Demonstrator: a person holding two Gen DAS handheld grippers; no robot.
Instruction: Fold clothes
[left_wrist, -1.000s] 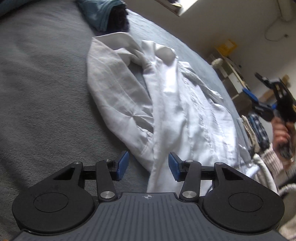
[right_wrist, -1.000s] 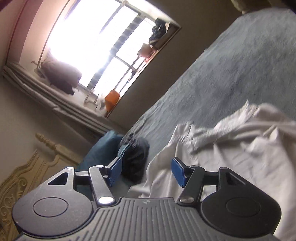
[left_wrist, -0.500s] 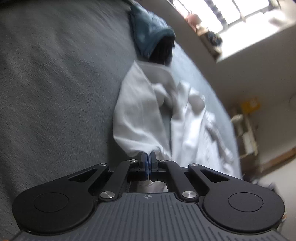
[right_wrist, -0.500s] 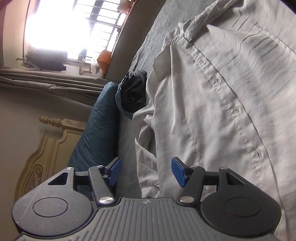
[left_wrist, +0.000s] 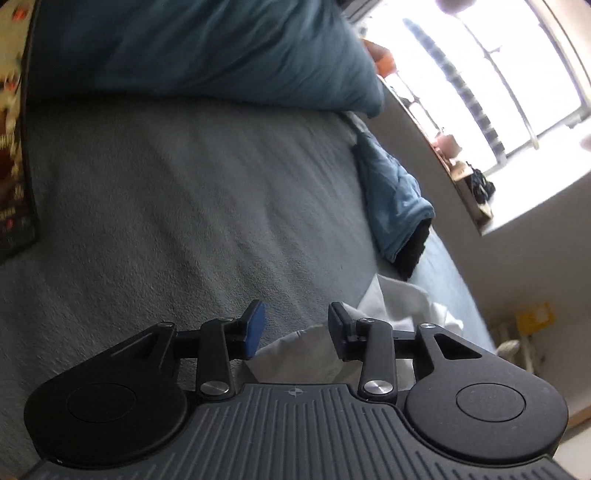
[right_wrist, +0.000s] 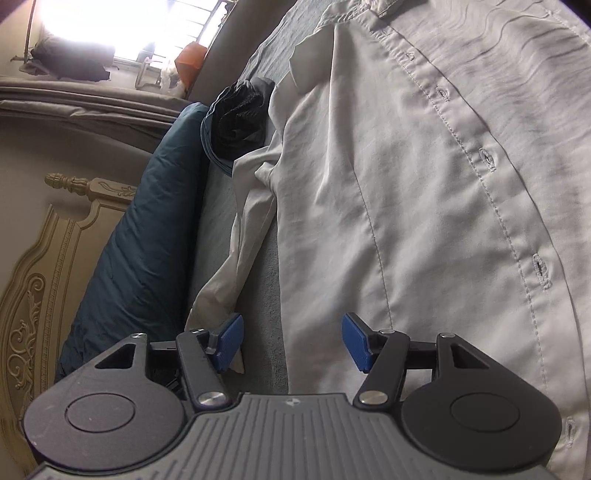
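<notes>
Two blue-padded fingers of the left gripper (left_wrist: 293, 326) stand wide apart in the left wrist view, with nothing between them. Under and past them spreads a grey blanket (left_wrist: 177, 206), nubbly like fleece. A bit of the white shirt (left_wrist: 397, 299) shows near the fingers on the right, smooth and crumpled into soft peaks, lying on the blanket; another fold of it sits just below the gap between the fingers. Farther off lies a teal pillow (left_wrist: 207, 48), long and plump, and to its right a bundle of blue cloth (left_wrist: 395, 195) with a black piece tucked at its near end. A bright window (left_wrist: 491, 62) fills the far right.

From the right wrist, the right gripper (right_wrist: 291, 341) also has its fingers spread wide, holding nothing. The shirt (right_wrist: 424, 192) fills most of the right side, spread flat on the blanket (right_wrist: 266, 295), thin woven cotton with fine wrinkles. A stitched placket with a row of buttonholes (right_wrist: 487, 157) runs down it. Its sleeve (right_wrist: 240, 243) trails along the left, narrow and rumpled, ending by the left finger. The teal pillow (right_wrist: 144, 236) leans against a carved cream headboard (right_wrist: 40, 266). The dark bundle (right_wrist: 236, 114) rests at the far end of the sleeve.
</notes>
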